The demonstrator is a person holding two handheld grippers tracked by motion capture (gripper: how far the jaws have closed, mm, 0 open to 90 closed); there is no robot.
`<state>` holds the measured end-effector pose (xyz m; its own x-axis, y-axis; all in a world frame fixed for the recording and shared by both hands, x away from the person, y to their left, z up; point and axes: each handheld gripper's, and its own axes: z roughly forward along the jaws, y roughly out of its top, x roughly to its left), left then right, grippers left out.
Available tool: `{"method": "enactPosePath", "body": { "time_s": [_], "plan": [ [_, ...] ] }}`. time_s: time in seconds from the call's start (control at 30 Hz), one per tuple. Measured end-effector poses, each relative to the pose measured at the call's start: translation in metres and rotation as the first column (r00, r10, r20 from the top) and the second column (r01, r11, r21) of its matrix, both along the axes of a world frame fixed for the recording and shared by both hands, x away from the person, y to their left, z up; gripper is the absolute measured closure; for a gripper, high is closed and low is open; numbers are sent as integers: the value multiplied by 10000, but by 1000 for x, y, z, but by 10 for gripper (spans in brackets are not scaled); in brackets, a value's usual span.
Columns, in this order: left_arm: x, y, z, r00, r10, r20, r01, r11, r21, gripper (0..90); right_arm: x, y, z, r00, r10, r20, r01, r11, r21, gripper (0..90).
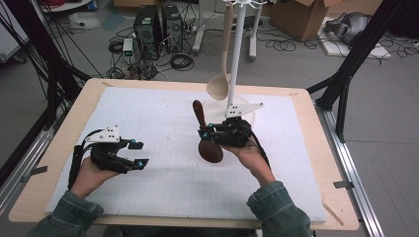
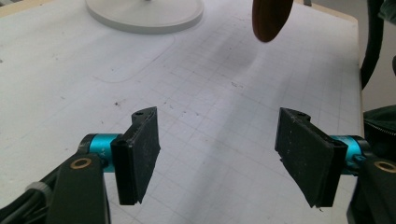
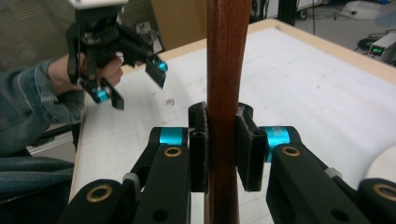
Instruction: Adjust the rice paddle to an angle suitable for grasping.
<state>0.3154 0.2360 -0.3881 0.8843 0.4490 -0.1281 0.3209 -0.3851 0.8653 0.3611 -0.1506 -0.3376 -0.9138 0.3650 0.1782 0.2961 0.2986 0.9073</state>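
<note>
My right gripper (image 1: 204, 132) is shut on the handle of a dark brown wooden spoon (image 1: 203, 134), held off the mat with its bowl toward me. In the right gripper view both pads clamp the handle (image 3: 224, 84), which stands upright between them at my right gripper (image 3: 223, 149). My left gripper (image 1: 139, 154) hovers over the left part of the white mat, open with nothing between its fingers (image 2: 140, 154); my left gripper (image 2: 219, 158) shows bare mat in the gap. The spoon's bowl (image 2: 271, 18) hangs at the top of the left gripper view. A pale wooden ladle (image 1: 221, 79) hangs on the white stand (image 1: 237, 54).
The stand's round base (image 2: 144, 14) sits at the far middle of the white gridded mat (image 1: 163, 182). The mat covers a wooden table (image 1: 341, 197). Black frame legs, cables and computer boxes (image 1: 158, 27) lie on the floor beyond the table.
</note>
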Motion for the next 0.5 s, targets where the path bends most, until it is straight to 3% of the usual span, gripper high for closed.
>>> {"method": "enactPosePath", "body": {
  "time_s": [0.5],
  "plan": [
    [0, 9, -10, 9962, 835, 231, -841, 9961, 268, 156, 24, -21, 49, 9979, -425, 481, 419, 9990, 134, 779]
  ]
}}
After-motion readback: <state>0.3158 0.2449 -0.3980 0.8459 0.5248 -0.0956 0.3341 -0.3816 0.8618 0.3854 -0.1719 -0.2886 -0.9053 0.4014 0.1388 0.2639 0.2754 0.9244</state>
